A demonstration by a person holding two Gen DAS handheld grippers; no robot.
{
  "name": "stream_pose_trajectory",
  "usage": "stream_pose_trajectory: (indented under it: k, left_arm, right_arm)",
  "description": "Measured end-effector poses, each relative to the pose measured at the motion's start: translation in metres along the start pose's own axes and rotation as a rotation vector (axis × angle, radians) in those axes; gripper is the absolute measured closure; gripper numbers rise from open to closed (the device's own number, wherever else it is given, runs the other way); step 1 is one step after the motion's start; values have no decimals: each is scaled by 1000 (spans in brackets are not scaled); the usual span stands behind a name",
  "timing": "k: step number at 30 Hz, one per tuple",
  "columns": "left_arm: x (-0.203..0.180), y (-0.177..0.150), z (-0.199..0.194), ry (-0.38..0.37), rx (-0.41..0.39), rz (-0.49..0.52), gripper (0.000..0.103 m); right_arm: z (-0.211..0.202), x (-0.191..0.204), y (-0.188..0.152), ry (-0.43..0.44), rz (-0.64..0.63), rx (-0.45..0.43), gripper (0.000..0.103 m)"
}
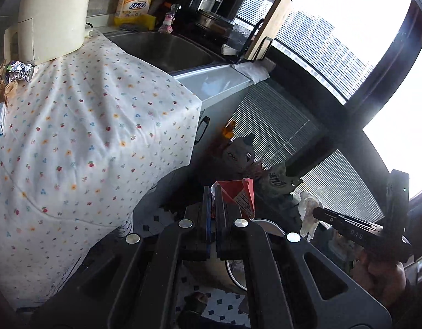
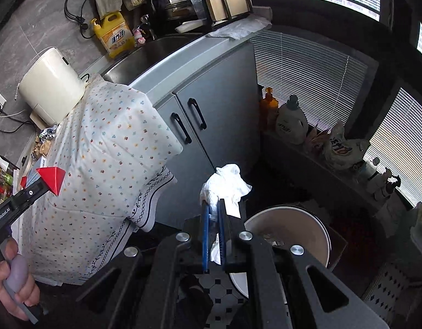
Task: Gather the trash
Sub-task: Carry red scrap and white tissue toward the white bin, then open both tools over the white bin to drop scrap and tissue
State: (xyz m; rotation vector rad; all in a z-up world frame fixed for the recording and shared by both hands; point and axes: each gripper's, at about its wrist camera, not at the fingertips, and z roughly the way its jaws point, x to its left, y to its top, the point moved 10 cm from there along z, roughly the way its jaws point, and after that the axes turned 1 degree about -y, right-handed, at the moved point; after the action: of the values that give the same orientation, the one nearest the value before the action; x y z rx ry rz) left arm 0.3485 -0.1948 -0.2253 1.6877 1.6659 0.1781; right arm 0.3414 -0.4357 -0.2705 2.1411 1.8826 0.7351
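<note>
My left gripper [image 1: 213, 189] is shut on a red paper carton [image 1: 235, 194]; the right wrist view shows the gripper [image 2: 43, 182] at the left with the red carton [image 2: 53, 178] over the cloth's edge. My right gripper [image 2: 213, 204] is shut on a crumpled white tissue [image 2: 227, 183], also seen as the gripper [image 1: 316, 211] with the tissue [image 1: 306, 208] at lower right. A round white bin [image 2: 287, 233] stands on the floor below and right of the right gripper's fingers. A foil wrapper [image 1: 19, 70] and brown paper scraps [image 1: 2, 87] lie on the counter.
A floral cloth [image 2: 101, 150] drapes the counter beside a steel sink [image 2: 145, 54] and grey cabinet doors [image 2: 211, 115]. A cream appliance [image 2: 50, 82] stands at the back. Detergent bottles [image 2: 290, 120] line a low ledge under the blinds. The floor is tiled [image 2: 219, 296].
</note>
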Motion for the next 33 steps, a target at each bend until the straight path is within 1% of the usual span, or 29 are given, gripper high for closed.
stream_pose_trajectory:
  k: [5, 6, 7, 8, 9, 10, 15, 22, 25, 26, 27, 28, 29, 30, 31, 33]
  left_arm:
    - [-42, -31, 25, -15, 49, 17, 100]
    - [-50, -37, 29, -18, 59, 21, 100]
    - [-57, -43, 34, -22, 68, 24, 100]
    - [-63, -48, 38, -25, 78, 29, 100]
    - [-69, -54, 42, -27, 88, 35, 100]
    - [-75, -58, 47, -30, 97, 40, 100]
    - [-100, -82, 71, -49, 149, 62, 100]
    - [-138, -117, 107, -96, 239, 91, 99]
    - [-156, -129, 121, -138, 285, 96, 98]
    - [-162, -132, 125, -156, 302, 97, 96]
    - [-166, -135, 128, -166, 317, 97, 84]
    - [-168, -136, 129, -166, 321, 96, 63]
    - [-169, -135, 129, -161, 313, 93, 53]
    - [-170, -134, 127, -163, 299, 91, 42]
    - [-171, -132, 125, -168, 288, 92, 37]
    - [-170, -128, 121, -165, 277, 99, 33]
  right_arm:
    - [-1, -44, -28, 4, 21, 42, 93]
    - [-2, -51, -32, 7, 23, 50, 88]
    - [-2, -57, -36, 9, 25, 54, 75]
    - [-4, -64, -39, 5, 28, 48, 67]
    - [-8, -70, -41, 0, 32, 39, 54]
    - [-10, -77, -43, -3, 37, 34, 51]
    - [-17, -110, -55, -22, 76, 41, 51]
    - [-31, -151, -71, -69, 118, 45, 51]
    - [-36, -164, -75, -84, 133, 44, 51]
    - [-37, -168, -76, -88, 138, 43, 51]
    - [-38, -171, -77, -92, 141, 42, 51]
    - [-39, -174, -77, -94, 144, 41, 51]
    - [-40, -176, -77, -96, 147, 39, 51]
    - [-40, -178, -77, -96, 149, 38, 51]
    - [-40, -178, -76, -94, 150, 37, 51]
    - [-39, -176, -74, -89, 146, 35, 51]
